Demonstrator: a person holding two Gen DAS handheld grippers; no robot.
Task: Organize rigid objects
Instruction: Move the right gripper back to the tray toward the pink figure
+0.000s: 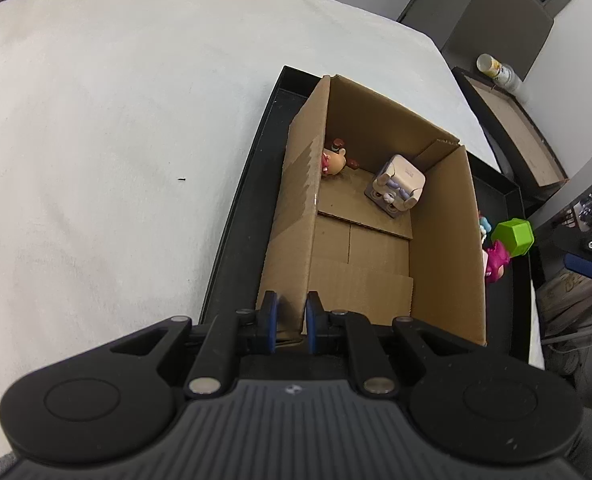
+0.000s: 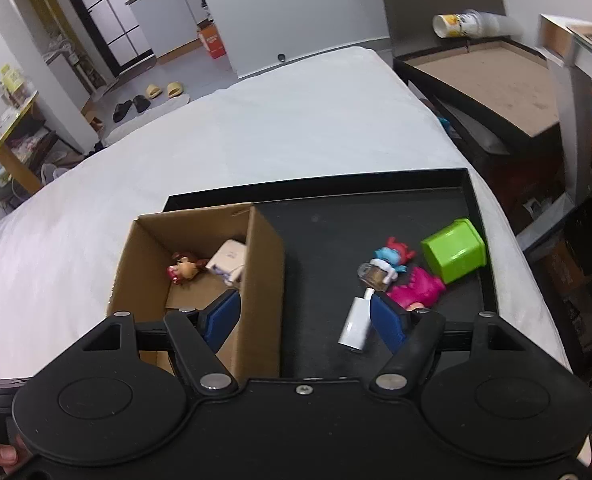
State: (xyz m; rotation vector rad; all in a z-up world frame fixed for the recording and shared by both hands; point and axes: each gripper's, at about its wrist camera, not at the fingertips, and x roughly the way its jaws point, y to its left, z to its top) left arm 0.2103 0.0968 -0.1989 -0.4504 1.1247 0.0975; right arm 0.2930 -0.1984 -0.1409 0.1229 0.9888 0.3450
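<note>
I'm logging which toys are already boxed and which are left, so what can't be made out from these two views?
- Left wrist view: the cardboard box wall hides most of the pink figure and the blue figure on the black tray.
- Right wrist view: the box wall covers part of the white toy.
- Right wrist view: the right gripper finger covers part of the pink figure.
- Left wrist view: the left gripper hides the box's near corner.

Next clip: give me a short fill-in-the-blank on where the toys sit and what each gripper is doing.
1. The left gripper is shut on the near wall of the ____.
2. The right gripper is ____, holding nothing.
3. The green cup lies on its side in the black ____.
4. The number of toys inside the cardboard box is ____.

Missing words: cardboard box; open; tray; two
</note>
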